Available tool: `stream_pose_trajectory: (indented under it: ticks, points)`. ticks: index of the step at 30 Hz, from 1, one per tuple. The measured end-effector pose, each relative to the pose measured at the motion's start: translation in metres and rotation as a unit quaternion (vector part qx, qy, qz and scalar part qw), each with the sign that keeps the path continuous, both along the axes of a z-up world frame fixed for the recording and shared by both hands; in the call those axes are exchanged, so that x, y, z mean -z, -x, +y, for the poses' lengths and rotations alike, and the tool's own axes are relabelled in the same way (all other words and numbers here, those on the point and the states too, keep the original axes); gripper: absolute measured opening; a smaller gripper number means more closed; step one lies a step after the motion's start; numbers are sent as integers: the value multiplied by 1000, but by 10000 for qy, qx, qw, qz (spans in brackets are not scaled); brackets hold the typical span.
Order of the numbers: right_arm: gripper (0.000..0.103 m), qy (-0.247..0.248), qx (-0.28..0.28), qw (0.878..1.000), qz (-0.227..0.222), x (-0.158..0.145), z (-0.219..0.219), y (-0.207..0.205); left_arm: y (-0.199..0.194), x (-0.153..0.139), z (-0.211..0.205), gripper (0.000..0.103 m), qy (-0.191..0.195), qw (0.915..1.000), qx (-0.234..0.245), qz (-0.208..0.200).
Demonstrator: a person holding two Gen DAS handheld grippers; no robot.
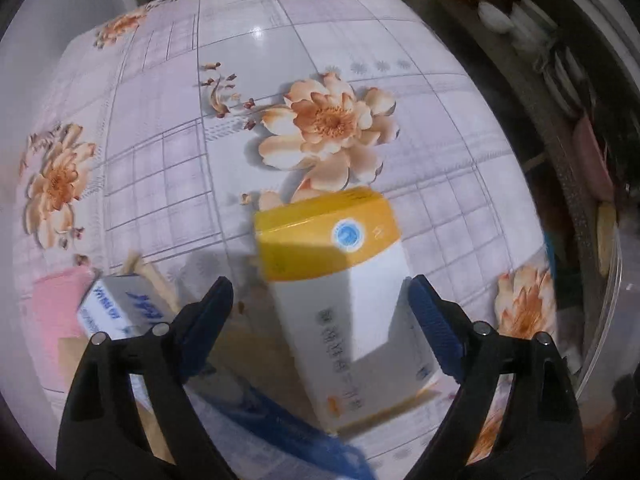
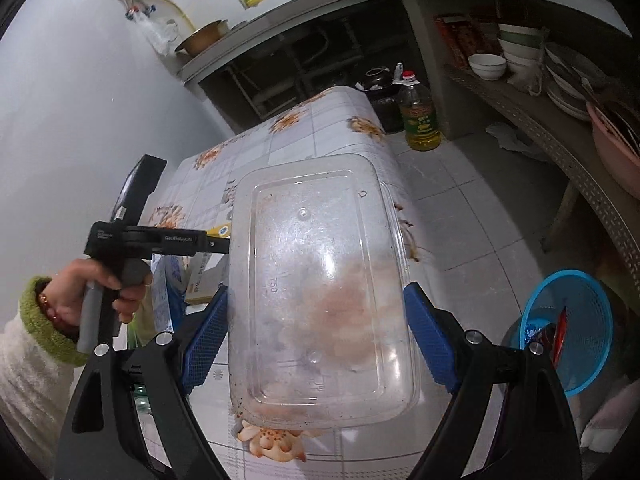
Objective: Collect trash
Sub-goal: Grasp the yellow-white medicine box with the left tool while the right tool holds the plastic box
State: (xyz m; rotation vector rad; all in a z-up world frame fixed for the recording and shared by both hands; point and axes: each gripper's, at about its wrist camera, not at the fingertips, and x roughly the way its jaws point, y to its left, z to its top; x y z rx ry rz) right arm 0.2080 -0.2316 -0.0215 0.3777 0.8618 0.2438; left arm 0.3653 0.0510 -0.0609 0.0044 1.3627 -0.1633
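Left gripper (image 1: 320, 312) jaws apart over the box (image 1: 344, 280); right gripper (image 2: 316, 328) clamped on the container (image 2: 320, 280). I'd centre left before closing.

The room is dim with a cold, bluish cast. A small white glare spot sits on the glossy desk (image 1: 256, 34) in the left wrist view, from a light overhead. The yellow and white box (image 1: 340, 280) is smeared by motion blur and carries a hard-edged shadow across its face. Both views bend strongly at the rims, fading into black corners. The clear plastic container (image 2: 320, 292) catches soft reflections, and the shelves behind stay murky.
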Motion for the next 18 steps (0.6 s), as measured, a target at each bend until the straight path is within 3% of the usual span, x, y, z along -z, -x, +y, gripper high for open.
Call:
stream_pose_trajectory:
  ticks: [5, 9, 14, 18]
  points:
    - [83, -121, 144, 9998, 51, 9, -18, 4, 3, 5, -23, 85, 367, 9992, 106, 121]
    - [83, -203, 226, 9995, 102, 15, -28, 9, 22, 1, -58, 83, 301, 9971, 695, -18]
    - [83, -161, 347, 9992, 138, 23, -39, 24, 75, -2, -111, 83, 479, 9875, 1502, -42]
    - [83, -75, 421, 9989, 186, 30, -48, 41, 116, -5, -133, 83, 605, 9808, 1849, -152]
